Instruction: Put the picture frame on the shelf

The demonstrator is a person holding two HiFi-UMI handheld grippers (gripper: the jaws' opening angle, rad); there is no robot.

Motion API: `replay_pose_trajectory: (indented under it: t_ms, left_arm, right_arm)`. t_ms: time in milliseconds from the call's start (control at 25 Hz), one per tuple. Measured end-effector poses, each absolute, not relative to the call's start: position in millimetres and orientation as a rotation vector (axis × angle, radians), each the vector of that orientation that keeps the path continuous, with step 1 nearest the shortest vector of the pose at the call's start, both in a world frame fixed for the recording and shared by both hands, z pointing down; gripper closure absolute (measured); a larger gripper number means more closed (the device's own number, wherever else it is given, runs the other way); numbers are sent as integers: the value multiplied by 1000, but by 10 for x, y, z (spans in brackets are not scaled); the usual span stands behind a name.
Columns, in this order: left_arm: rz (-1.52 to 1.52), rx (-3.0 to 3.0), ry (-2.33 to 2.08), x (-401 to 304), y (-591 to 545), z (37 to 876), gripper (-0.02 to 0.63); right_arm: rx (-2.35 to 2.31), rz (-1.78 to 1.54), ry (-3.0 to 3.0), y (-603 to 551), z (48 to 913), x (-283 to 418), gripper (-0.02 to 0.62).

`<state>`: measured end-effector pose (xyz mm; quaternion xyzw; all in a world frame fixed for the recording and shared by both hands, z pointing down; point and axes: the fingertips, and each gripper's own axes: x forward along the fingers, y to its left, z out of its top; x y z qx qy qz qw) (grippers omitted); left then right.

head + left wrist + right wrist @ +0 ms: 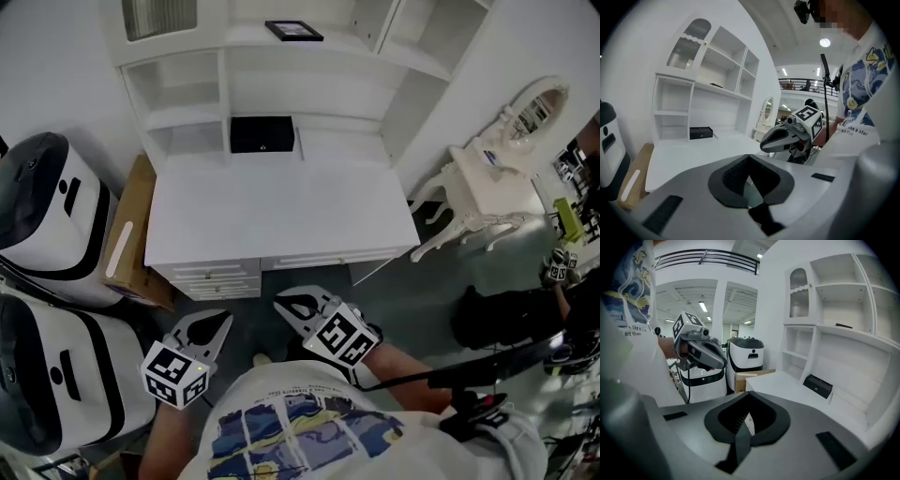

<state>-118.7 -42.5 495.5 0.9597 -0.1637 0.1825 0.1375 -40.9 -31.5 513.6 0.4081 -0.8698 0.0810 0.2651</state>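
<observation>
A black picture frame (293,30) lies flat on the upper shelf of the white desk hutch (375,56); it shows as a dark sliver in the left gripper view (716,85) and in the right gripper view (843,326). A black box (262,134) sits at the back of the desk top (281,211). Both grippers hang in front of the desk's near edge, close to the person's body. My left gripper (216,326) is shut and holds nothing. My right gripper (289,305) also has its jaws together with nothing between them. Each gripper appears in the other's view.
Two white-and-black robot bodies (47,206) stand left of the desk, with a cardboard box (131,234) leaning between them and the desk. A white ornate vanity table with an oval mirror (492,183) stands at the right. Drawers (220,277) sit under the desk front.
</observation>
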Motion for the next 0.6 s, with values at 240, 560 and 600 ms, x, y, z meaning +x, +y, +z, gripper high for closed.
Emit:
replay_pose_trajectory:
  t_ms: [240,560,600]
  left_arm:
    - [530,2767,-470,-1214,-398,5019,592]
    - [541,2764,-464,-1178,-355,5062,592]
    - [544,2762,-464,-1168,-336,5069,592]
  right_arm:
    - [1094,226,-2353,-301,5209,-451,571]
    - [1084,224,-2356,-256,5232,-438,571]
    - [1080,225,-2357,-241,5238,-433,571]
